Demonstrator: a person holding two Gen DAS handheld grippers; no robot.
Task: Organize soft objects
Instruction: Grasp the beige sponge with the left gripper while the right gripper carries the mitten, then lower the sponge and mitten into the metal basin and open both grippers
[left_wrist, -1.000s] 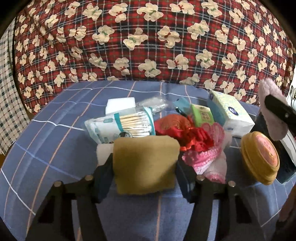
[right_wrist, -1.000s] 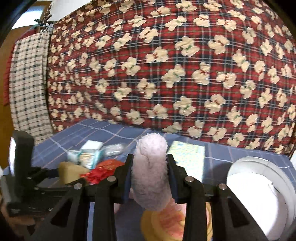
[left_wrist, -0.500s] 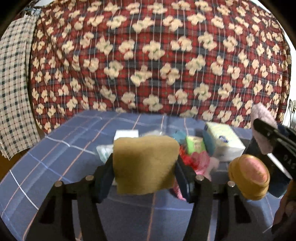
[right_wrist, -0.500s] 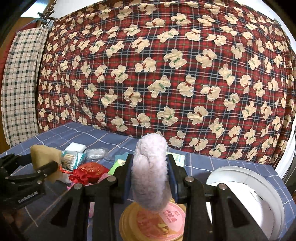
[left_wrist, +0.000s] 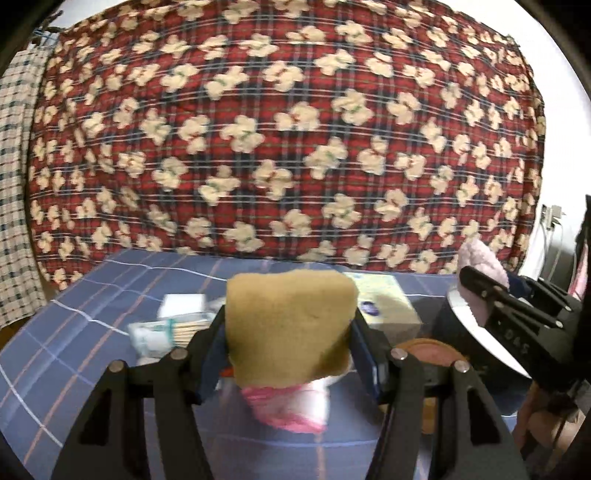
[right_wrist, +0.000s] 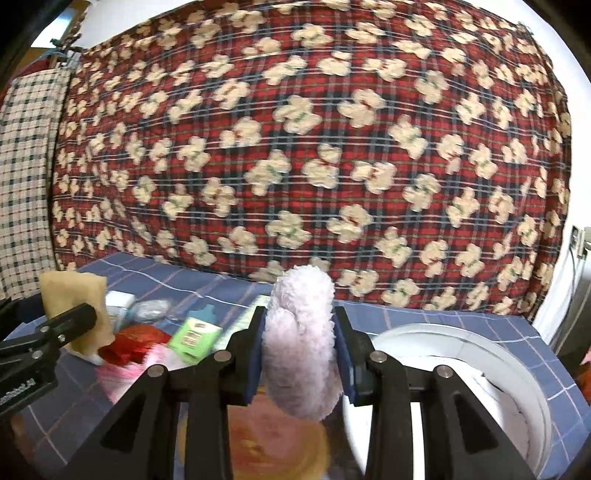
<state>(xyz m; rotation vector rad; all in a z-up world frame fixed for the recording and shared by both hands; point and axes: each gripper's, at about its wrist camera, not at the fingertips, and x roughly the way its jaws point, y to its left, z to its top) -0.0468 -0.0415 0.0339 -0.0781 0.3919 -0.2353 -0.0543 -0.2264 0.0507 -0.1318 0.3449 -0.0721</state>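
My left gripper (left_wrist: 290, 345) is shut on a tan sponge (left_wrist: 290, 328) and holds it up above the blue checked table (left_wrist: 92, 291). The sponge also shows at the left of the right wrist view (right_wrist: 75, 306). My right gripper (right_wrist: 299, 350) is shut on a fluffy pale pink puff (right_wrist: 301, 339), held just left of a white round bin (right_wrist: 461, 373). The puff shows at the right of the left wrist view (left_wrist: 480, 262).
On the table lie a pack of cotton swabs (left_wrist: 166, 330), a tissue box (left_wrist: 384, 306), a green packet (right_wrist: 194, 332), red and pink soft things (right_wrist: 136, 339) and a round yellow tin (right_wrist: 273, 446). A red plaid quilt (left_wrist: 288, 129) hangs behind.
Both grippers have risen with their loads. The left one has lifted the sponge up off the pile; the right one has moved toward the white bin.
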